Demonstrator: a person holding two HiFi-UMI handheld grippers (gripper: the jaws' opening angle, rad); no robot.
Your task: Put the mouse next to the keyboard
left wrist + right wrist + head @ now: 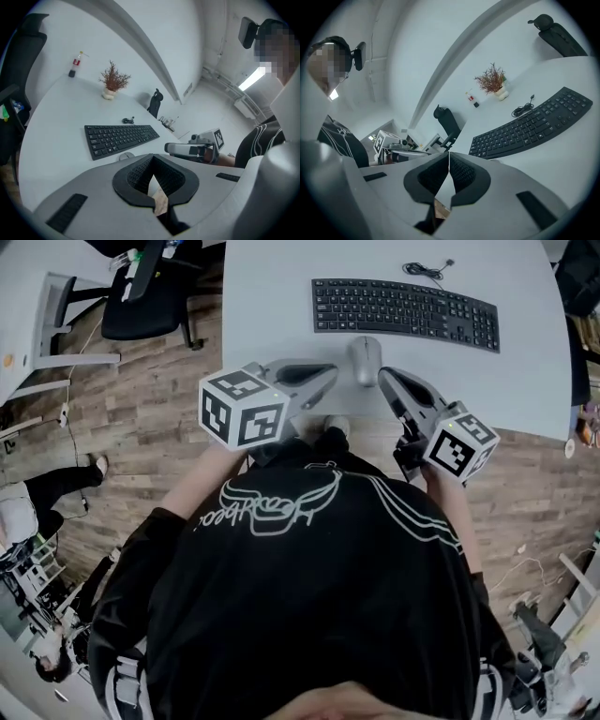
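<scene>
A grey mouse [365, 360] lies on the white desk [534, 381], just in front of the black keyboard [405, 313] and about a hand's width from its near edge. My left gripper [330, 374] hovers at the desk's front edge to the left of the mouse, shut and empty. On the mouse's right, my right gripper [384, 378] is also shut with nothing in it. In the left gripper view the keyboard [119, 138] and mouse [125, 156] lie beyond the closed jaws [152, 158]. The right gripper view shows the keyboard [534, 126] past its closed jaws [449, 154].
The keyboard's cable [427, 270] is coiled behind it. A small potted plant [111, 82] and a bottle [75, 65] stand at the desk's far side. A black office chair [150, 296] stands on the wooden floor to the left. Another person's legs [47, 488] show at far left.
</scene>
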